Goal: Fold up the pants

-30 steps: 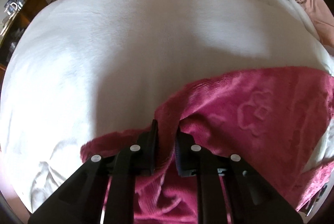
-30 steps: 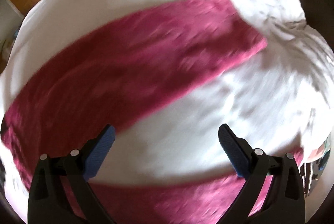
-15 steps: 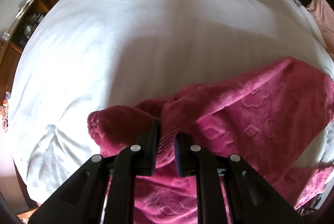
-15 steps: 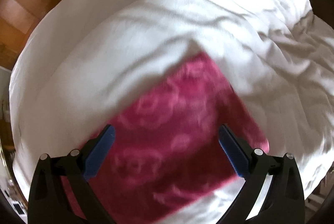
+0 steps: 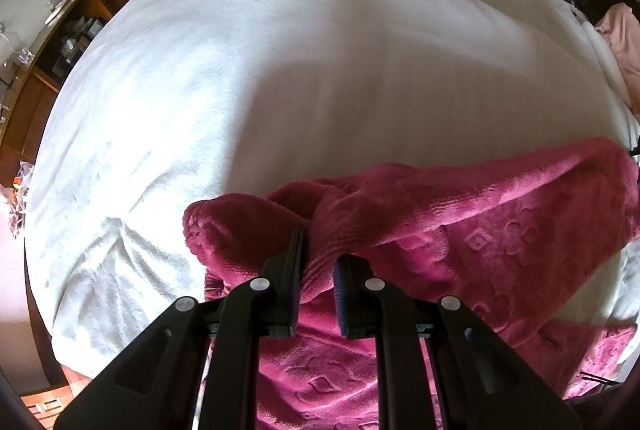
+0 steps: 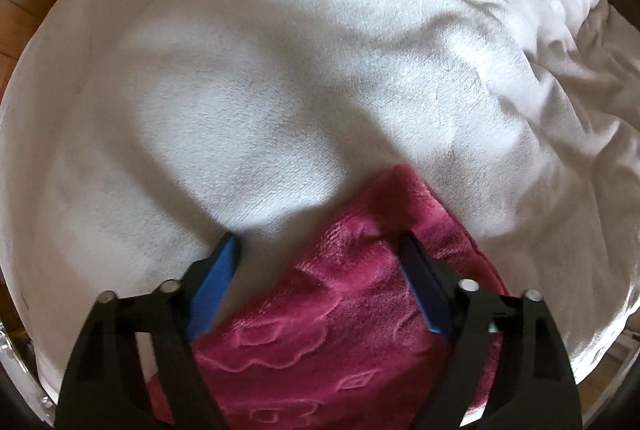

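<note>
Left gripper (image 5: 318,258) clamped on pants (image 5: 460,230) waistband, lifted off bed (image 5: 280,69). Right gripper (image 6: 320,270) apart, straddling leg end. Next, prob.: close right, fold over.

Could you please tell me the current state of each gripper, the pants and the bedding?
Left gripper: shut on a fold of the pants.
Right gripper: open, straddling a corner of the pants.
Pants: bunched, partly lifted, not yet folded flat.
White blanket: spread over the bed, lightly wrinkled.
</note>
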The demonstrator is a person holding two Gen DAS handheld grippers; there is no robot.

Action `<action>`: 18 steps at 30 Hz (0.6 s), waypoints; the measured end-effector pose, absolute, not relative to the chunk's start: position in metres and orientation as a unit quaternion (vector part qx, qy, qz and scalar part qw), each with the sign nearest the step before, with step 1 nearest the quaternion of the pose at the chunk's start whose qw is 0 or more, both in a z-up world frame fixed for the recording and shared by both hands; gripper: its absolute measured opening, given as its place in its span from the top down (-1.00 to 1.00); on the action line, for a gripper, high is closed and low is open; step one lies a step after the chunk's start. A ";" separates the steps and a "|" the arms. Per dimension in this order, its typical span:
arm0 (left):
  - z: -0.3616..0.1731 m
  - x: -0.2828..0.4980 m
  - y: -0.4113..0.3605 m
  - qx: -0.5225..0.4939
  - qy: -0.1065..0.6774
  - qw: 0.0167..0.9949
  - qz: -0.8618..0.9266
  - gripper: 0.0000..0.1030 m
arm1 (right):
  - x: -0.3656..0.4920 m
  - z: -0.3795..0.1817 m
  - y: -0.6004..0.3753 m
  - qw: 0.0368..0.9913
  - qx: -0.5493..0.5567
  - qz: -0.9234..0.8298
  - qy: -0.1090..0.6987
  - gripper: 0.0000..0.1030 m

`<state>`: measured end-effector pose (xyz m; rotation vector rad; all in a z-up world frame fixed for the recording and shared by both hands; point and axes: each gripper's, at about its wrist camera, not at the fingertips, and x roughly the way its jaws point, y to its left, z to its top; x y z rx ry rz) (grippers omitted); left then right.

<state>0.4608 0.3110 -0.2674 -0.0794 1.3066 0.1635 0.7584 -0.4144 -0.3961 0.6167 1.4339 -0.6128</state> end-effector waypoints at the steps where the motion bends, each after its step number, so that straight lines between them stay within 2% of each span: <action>1: -0.268 0.459 0.310 -0.038 0.607 0.790 0.076 0.74 | 0.754 -0.393 -0.413 0.669 0.272 -0.273 0.636 -0.17; 2: -0.266 0.457 0.311 -0.038 0.607 0.790 0.076 0.74 | 0.752 -0.389 -0.413 0.668 0.270 -0.275 0.637 0.06; 3: -0.266 0.459 0.312 -0.039 0.605 0.791 0.076 0.74 | 0.750 -0.386 -0.414 0.667 0.269 -0.276 0.638 0.17; 5: -0.265 0.457 0.309 -0.039 0.603 0.793 0.075 0.74 | 0.742 -0.381 -0.418 0.664 0.269 -0.274 0.641 0.65; 7: -0.262 0.455 0.310 -0.036 0.599 0.796 0.073 0.74 | 0.728 -0.376 -0.423 0.665 0.282 -0.267 0.639 0.81; 10: -0.257 0.455 0.311 -0.034 0.593 0.801 0.070 0.74 | 0.705 -0.358 -0.431 0.676 0.293 -0.263 0.623 0.88; 18: -0.237 0.446 0.319 -0.030 0.570 0.820 0.055 0.74 | 0.653 -0.291 -0.451 0.706 0.329 -0.263 0.569 0.91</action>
